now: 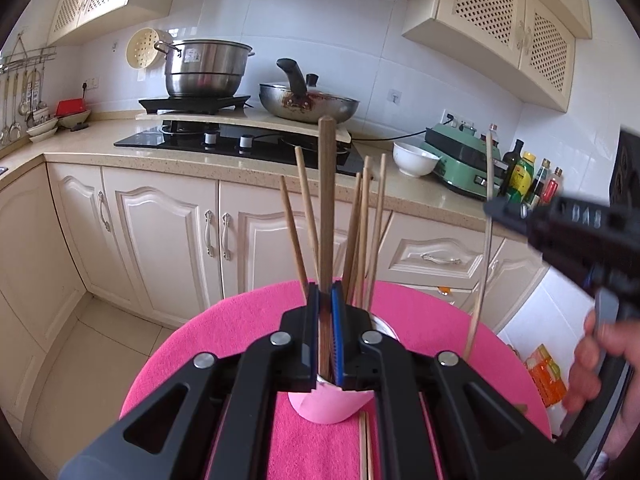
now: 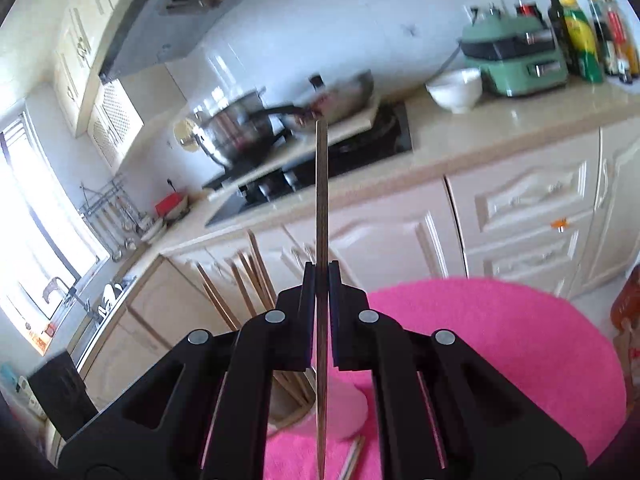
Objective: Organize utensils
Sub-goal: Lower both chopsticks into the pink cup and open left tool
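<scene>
A pink cup [image 1: 332, 404] stands on a round pink mat [image 1: 248, 320] and holds several wooden chopsticks [image 1: 362, 224]. My left gripper [image 1: 325, 300] is shut on a dark wooden chopstick [image 1: 326, 184] that stands upright over the cup. My right gripper [image 2: 321, 280] is shut on a thin pale chopstick [image 2: 321, 184], held upright above the mat beside the cup [image 2: 344, 412]. That gripper [image 1: 496, 210] and its chopstick [image 1: 486, 240] also show at the right of the left wrist view. A loose chopstick [image 2: 352, 456] lies on the mat [image 2: 500, 344] by the cup.
Behind the mat runs a counter [image 1: 168, 152] with a hob [image 1: 232, 140], a steel pot [image 1: 204, 66], a wok [image 1: 308, 104], a white bowl [image 1: 414, 158], a green appliance [image 1: 464, 156] and several bottles [image 1: 524, 176]. Cream cabinets [image 1: 160, 232] stand below.
</scene>
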The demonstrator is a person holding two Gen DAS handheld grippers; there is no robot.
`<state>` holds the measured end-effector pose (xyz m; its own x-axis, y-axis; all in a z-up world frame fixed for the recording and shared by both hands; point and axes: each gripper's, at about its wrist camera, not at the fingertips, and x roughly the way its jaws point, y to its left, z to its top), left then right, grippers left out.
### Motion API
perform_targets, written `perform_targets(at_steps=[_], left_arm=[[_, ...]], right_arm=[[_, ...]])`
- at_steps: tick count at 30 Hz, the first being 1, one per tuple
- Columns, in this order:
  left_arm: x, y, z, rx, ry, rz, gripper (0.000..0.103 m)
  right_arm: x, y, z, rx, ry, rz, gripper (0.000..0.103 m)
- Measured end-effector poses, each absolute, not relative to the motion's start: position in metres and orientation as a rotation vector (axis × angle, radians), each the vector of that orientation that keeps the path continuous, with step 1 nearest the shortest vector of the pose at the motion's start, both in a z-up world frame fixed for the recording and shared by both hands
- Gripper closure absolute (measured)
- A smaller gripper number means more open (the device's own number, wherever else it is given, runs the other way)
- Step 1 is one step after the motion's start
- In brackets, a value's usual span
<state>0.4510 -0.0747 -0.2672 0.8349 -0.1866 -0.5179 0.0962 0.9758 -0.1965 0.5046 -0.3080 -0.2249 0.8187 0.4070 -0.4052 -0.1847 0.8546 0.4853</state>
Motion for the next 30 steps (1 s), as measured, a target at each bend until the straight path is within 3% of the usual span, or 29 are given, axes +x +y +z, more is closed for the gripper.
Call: perform_targets(at_steps=[10, 14, 30], left_arm=[[0.455, -0.071, -0.266, -0.177, 0.616, -0.154, 0.095], [0.455, -0.065, -0.267, -0.205, 0.624, -0.14, 0.082], [0.455, -0.059, -0.265, -0.16, 0.665, -0.058, 0.082]], right_arm=[[0.521, -0.281, -0.195, 0.384, 0.384, 0.377, 0.096], [0.525, -0.269, -0.196, 0.355, 0.368, 0.397, 0.096], [0.51, -0.253, -0.225, 0.239, 0.46, 0.45, 0.096]])
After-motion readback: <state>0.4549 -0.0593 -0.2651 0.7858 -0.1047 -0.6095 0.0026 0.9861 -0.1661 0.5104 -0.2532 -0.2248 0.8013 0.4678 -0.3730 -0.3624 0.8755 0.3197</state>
